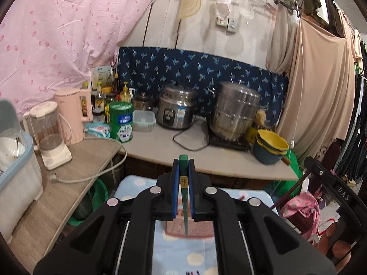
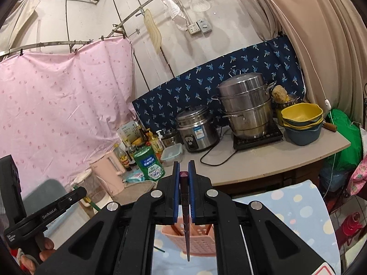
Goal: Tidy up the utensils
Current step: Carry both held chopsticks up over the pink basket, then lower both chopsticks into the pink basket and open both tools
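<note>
Nearest the lens in the left wrist view, the left gripper sits at lower centre, its blue pads clamped on a green chopstick. The stick's square top pokes just above the fingertips, and its thin end hangs down below the jaws, over a pink perforated utensil basket at the bottom centre of the frame. That basket rests on a blue polka-dot cloth.

In the right wrist view, the right gripper is likewise closed, gripping a dark maroon chopstick that runs down between the pads; its tip hangs in front of the same pink basket at bottom centre. At the lower left of that frame a hand holds the other gripper's black handle.
</note>
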The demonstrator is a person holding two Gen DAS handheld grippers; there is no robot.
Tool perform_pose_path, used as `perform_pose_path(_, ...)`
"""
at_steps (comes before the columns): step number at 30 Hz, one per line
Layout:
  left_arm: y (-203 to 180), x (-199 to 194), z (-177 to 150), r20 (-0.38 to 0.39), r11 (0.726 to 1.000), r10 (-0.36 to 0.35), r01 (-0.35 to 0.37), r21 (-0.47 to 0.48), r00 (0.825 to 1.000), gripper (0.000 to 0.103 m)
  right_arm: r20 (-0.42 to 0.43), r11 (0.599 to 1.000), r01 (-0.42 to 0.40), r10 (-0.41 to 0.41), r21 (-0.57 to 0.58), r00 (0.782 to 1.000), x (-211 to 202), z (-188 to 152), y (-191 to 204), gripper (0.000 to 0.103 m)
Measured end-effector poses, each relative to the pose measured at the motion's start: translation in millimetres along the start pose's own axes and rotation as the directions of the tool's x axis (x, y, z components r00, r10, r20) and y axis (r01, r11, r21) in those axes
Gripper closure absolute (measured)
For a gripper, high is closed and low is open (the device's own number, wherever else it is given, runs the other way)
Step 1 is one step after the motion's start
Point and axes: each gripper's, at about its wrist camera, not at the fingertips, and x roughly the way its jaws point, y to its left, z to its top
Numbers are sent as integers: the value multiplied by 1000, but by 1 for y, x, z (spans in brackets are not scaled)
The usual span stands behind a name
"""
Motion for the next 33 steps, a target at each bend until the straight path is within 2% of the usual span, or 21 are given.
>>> perform_pose_path(4,-1,20,19,38,1000,7,-7,3,999,96,29,1000,18,-18,1,999,24,13,2,96)
perform_pose_path(8,-4,44,26,28,1000,21,-22,14,999,96,40,999,44,-44,-7,998,49,21,1,96)
perform_pose_path(12,-6,64,22,5,999,30,-30,21,1000,96,8,998,61,-61,2,998,76,22,-6,96)
perform_pose_path(19,-5,98,-4,-61,1000,25,-24,17,998,96,-95,997,70,-72,-23,993,112,-8,-17,96)
perform_pose_path(25,-2,117,-24,-115,999,31,-31,8,993,96,-185,997,66,-71,-33,980,131,-36,-24,96)
perform_pose_path(33,1,122,-40,-136,996,91,-89,20,986,95,-232,995,68,-84,-72,969,139,-53,-20,95)
